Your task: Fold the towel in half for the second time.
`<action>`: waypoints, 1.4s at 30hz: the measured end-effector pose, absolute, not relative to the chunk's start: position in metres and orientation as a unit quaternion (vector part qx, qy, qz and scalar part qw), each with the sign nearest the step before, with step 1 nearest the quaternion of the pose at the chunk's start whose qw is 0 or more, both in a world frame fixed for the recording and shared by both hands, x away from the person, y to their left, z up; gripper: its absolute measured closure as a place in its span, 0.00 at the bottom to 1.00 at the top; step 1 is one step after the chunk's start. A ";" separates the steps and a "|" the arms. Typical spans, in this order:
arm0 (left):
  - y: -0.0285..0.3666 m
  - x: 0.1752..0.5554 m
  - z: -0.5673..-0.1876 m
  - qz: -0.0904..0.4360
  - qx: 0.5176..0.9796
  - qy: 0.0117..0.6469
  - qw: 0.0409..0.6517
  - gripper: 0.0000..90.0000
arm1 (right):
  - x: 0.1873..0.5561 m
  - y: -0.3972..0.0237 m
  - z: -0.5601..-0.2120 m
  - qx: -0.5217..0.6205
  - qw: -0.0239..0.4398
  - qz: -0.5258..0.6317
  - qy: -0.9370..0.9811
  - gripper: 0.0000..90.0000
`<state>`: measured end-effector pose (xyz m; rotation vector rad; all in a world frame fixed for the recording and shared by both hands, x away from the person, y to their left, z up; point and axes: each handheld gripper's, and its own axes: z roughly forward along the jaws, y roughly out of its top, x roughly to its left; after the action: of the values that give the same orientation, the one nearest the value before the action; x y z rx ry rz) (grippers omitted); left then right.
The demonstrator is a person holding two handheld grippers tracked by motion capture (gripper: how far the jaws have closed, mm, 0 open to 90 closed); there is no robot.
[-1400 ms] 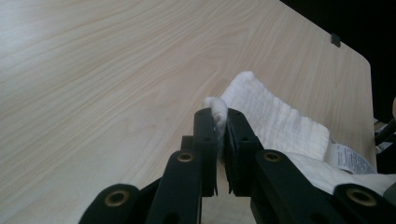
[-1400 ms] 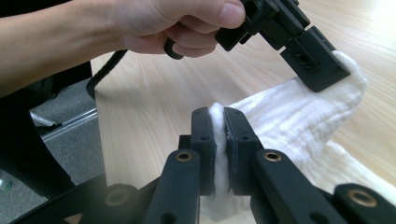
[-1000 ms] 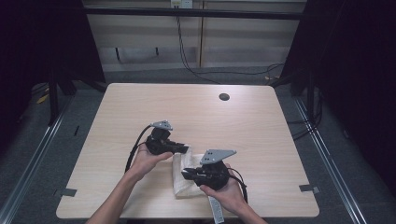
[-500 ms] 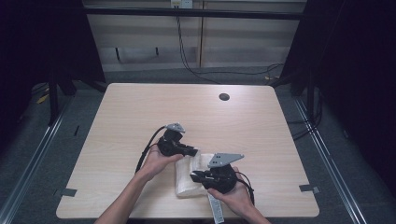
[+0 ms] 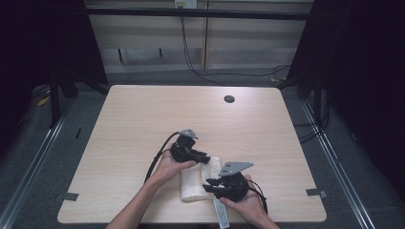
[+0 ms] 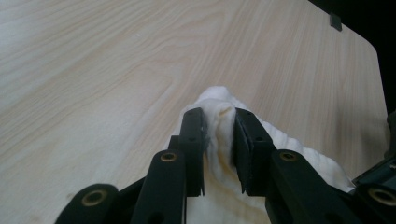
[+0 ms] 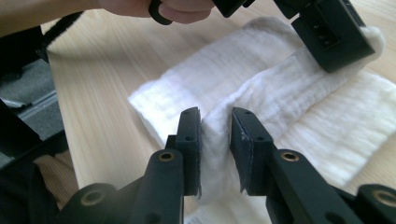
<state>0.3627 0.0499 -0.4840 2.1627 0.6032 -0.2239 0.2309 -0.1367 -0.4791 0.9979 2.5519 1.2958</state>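
A person at a light wooden table point(image 5: 143, 119) works a folded white towel point(image 5: 193, 183) with a hand-held gripper in each hand. The towel lies near the table's front edge, a little right of its middle, well apart from the dark round hole point(image 5: 229, 99) near the far edge. The left gripper point(image 6: 218, 128) sits at the towel's far corner, a raised fold of cloth standing between its black jaws; the jaws have just been opening, and the cloth appears to be touched by both pads still, though how firmly is hard to judge. The right gripper point(image 7: 215, 126) meets the towel's near end, astride a ridge of cloth; its jaws too have just been opening, and a narrow gap shows beside the fold. A white tag point(image 5: 220, 214) lies at the front edge beside the right hand point(image 5: 246, 206).
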 end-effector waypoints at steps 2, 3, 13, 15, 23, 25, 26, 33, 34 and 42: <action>0.047 0.362 -0.485 -0.089 0.865 0.242 0.430 0.82 | 0.229 -0.138 -0.480 0.330 0.064 0.418 0.844 0.81; 0.046 0.362 -0.487 -0.095 0.864 0.243 0.431 0.81 | 0.228 -0.139 -0.480 0.334 0.064 0.417 0.843 0.80; 0.038 0.359 -0.487 -0.077 0.865 0.237 0.435 0.75 | 0.228 -0.151 -0.482 0.354 0.066 0.403 0.842 0.68; 0.038 0.361 -0.486 -0.077 0.865 0.241 0.434 0.72 | 0.228 -0.154 -0.482 0.360 0.073 0.401 0.839 0.65; 0.041 0.359 -0.477 -0.072 0.852 0.229 0.466 0.62 | 0.232 -0.163 -0.480 0.376 0.089 0.399 0.831 0.59; 0.042 0.360 -0.475 -0.072 0.851 0.228 0.468 0.59 | 0.233 -0.164 -0.482 0.378 0.090 0.398 0.831 0.58; 0.044 0.360 -0.474 -0.068 0.852 0.230 0.466 0.59 | 0.233 -0.165 -0.482 0.381 0.088 0.399 0.829 0.58; 0.059 0.359 -0.471 -0.055 0.853 0.242 0.459 0.58 | 0.231 -0.174 -0.480 0.391 0.096 0.397 0.825 0.55; 0.062 0.360 -0.471 -0.054 0.854 0.242 0.457 0.58 | 0.231 -0.177 -0.481 0.393 0.097 0.395 0.825 0.56; 0.078 0.356 -0.456 -0.029 0.860 0.248 0.445 0.55 | 0.240 -0.197 -0.465 0.402 0.119 0.412 0.809 0.59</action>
<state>0.3558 0.0780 -0.4557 2.1317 0.6135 -0.0709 0.2397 -0.1970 -0.4650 1.1742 2.3659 1.2040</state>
